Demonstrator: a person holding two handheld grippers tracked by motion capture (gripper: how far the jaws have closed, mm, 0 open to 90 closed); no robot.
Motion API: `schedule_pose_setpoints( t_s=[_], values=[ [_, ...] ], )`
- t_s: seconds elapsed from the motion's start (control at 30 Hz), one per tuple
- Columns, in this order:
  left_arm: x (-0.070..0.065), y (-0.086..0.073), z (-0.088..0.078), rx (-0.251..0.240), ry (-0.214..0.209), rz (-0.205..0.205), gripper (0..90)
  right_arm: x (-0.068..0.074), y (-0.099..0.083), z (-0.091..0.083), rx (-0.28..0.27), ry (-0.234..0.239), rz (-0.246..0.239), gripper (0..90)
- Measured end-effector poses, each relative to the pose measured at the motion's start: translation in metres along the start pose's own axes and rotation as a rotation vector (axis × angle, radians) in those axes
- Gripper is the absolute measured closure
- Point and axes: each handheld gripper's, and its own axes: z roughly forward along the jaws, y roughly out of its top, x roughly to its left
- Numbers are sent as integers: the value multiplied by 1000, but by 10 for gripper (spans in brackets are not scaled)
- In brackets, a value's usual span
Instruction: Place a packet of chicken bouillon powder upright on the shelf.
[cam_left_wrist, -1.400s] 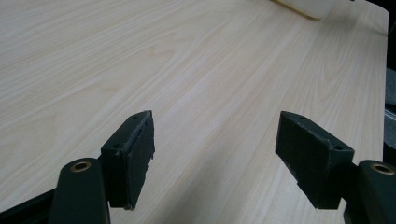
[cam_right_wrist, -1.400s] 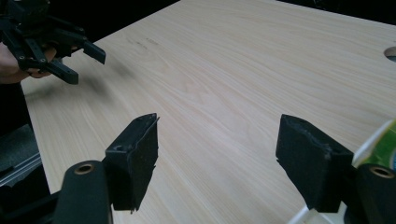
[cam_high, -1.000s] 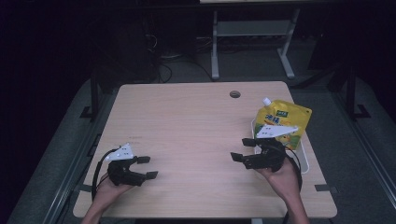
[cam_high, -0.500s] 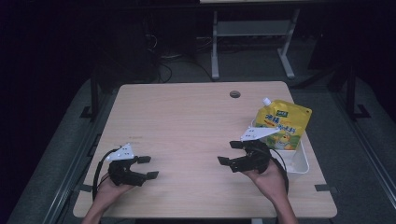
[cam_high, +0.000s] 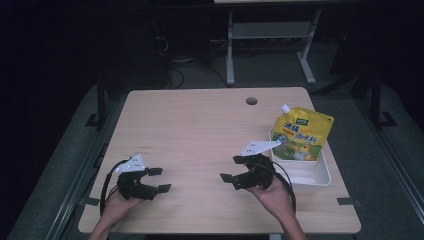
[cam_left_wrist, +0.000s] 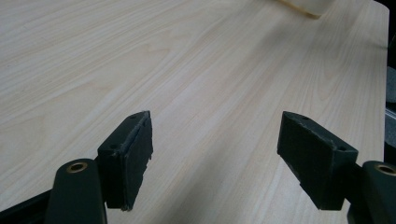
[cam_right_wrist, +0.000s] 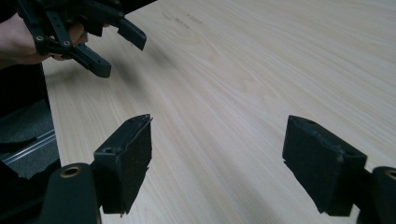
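Observation:
A yellow spouted pouch (cam_high: 301, 137) with a white cap stands upright in a white tray (cam_high: 311, 176) at the table's right edge. My right gripper (cam_high: 231, 168) is open just left of that tray, low over the wood, jaws pointing left with nothing between them. Its own view has the same wide gap (cam_right_wrist: 217, 158) over bare wood. My left gripper (cam_high: 159, 179) is open near the front left corner, jaws pointing right, and is empty (cam_left_wrist: 215, 158). The left gripper (cam_right_wrist: 119, 46) also appears far off in the right gripper view, held in a hand.
The light wooden table (cam_high: 200, 130) has a round cable hole (cam_high: 251, 101) near its back edge. A metal stand (cam_high: 267, 45) and cables lie on the dark floor behind. The tray's corner (cam_left_wrist: 306, 5) peeks in at the top of the left gripper view.
My right gripper has moved left, away from the tray and pouch, toward the table's middle front. The left gripper has stayed put.

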Motion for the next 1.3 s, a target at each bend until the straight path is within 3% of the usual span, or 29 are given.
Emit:
schedule_pose_setpoints(
  t_s=[0.53,0.83,0.97,1.3],
  values=[
    [-4,-1,3,10,-5,1,263,13,-19,39,56,-8,0,234],
    [-9,-3,9,23,-19,10,265,18,-32,47,54,-22,-10,237],
    [-11,-4,13,34,-24,17,264,20,-39,50,37,2,6,237],
    [-10,-6,15,41,-18,18,261,21,-41,55,53,4,-6,234]
  ],
)
